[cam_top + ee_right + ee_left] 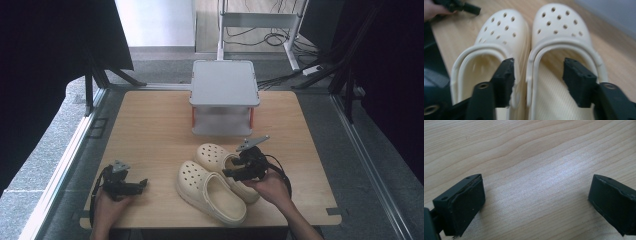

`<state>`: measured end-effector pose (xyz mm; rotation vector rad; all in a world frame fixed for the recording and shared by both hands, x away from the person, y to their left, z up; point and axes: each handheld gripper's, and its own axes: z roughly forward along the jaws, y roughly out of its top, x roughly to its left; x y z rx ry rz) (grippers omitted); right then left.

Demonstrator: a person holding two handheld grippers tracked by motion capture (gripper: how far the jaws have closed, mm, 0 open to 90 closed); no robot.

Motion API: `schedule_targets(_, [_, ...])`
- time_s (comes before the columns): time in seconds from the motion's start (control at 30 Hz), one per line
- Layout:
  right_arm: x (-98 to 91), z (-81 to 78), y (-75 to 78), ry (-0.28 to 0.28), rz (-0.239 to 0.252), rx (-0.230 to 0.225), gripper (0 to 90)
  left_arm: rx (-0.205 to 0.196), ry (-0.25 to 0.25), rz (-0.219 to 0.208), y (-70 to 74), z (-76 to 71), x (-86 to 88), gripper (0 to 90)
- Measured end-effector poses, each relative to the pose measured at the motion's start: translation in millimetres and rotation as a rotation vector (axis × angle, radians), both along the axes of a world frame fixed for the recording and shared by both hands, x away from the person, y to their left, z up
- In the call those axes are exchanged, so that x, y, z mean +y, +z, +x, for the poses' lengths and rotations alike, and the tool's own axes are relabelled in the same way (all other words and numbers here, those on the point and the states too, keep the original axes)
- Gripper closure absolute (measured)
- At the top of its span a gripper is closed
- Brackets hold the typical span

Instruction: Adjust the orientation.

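Note:
Two cream clogs lie side by side at the front middle of the wooden table [150, 125], the nearer clog [197, 182] and the farther clog [212, 152]. My right gripper [230, 173] hovers at their heel ends. In the right gripper view it [537, 72] is open: one jaw is in the opening of the left clog [501, 30], the other in that of the right clog [561, 25], and their adjoining side walls lie between. My left gripper [140, 185] rests at the front left, open [536, 195] over bare wood.
A grey two-level stand [225, 85] with orange posts stands at the back middle of the table. Dark curtains flank both sides. Cables and a metal frame lie on the floor beyond the far edge. The other gripper [461, 6] shows past the clogs' toes.

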<state>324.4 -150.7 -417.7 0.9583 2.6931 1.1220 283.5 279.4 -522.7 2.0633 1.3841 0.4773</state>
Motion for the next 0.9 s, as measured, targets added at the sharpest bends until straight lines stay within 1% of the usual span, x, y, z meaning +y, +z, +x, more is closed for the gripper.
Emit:
schedule_targets(0.13, [-2.6, -5.4, -1.0, 0.033, -0.004, 0.02, 35.3, -0.001, 0.0, 0.001, -0.1, 0.0, 0.0, 0.5])
schedule_targets(0.2, [-2.1, -7.9, -2.8, 0.048, -0.007, 0.021, 34.3, -0.001, 0.0, 0.001, 0.0, 0.0, 0.0, 0.5])
schedule_targets(0.33, [2.4, -9.3, -8.1, 0.071, -0.009, 0.023, 29.6, -0.001, 0.0, 0.001, 0.0, 0.0, 0.0, 0.5])
schedule_targets(0.37, [2.4, -9.3, -8.1, 0.071, -0.009, 0.023, 29.6, -0.001, 0.0, 0.001, 0.0, 0.0, 0.0, 0.5])
schedule_targets(0.4, [6.0, -9.2, -10.9, 0.075, -0.019, 0.028, 28.8, -0.001, 0.0, 0.001, -0.1, 0.0, 0.0, 0.6])
schedule_targets(0.5, [8.6, -9.3, -13.0, 0.08, -0.021, 0.031, 28.6, -0.001, 0.0, 0.001, -0.1, 0.0, 0.0, 0.5])
schedule_targets(0.6, [13.6, -9.6, -16.4, 0.083, -0.035, 0.022, 28.5, -0.001, 0.0, 0.001, -0.1, 0.0, 0.0, 0.5])
schedule_targets(0.63, [14.3, -9.4, -16.9, 0.087, -0.035, 0.026, 28.6, 0.0, 0.0, 0.001, 0.0, 0.0, 0.0, 0.5])
schedule_targets(0.67, [15.4, -9.3, -18.2, 0.086, -0.035, 0.02, 28.7, 0.0, 0.0, 0.001, 0.0, 0.0, 0.0, 0.6])
schedule_targets(0.77, [17.4, -9.2, -20.2, 0.089, -0.045, 0.02, 28.8, -0.001, 0.0, 0.001, 0.0, 0.0, 0.0, 0.5])
schedule_targets(0.8, [19.5, -8.5, -23.2, 0.096, -0.057, 0.016, 29.4, -0.001, 0.0, 0.001, -0.1, 0.0, 0.0, 0.5])
schedule_targets(0.9, [22.4, -7.7, -27.3, 0.101, -0.066, 0.01, 30.3, 0.0, -0.001, 0.003, 0.0, 0.0, 0.1, 0.5])
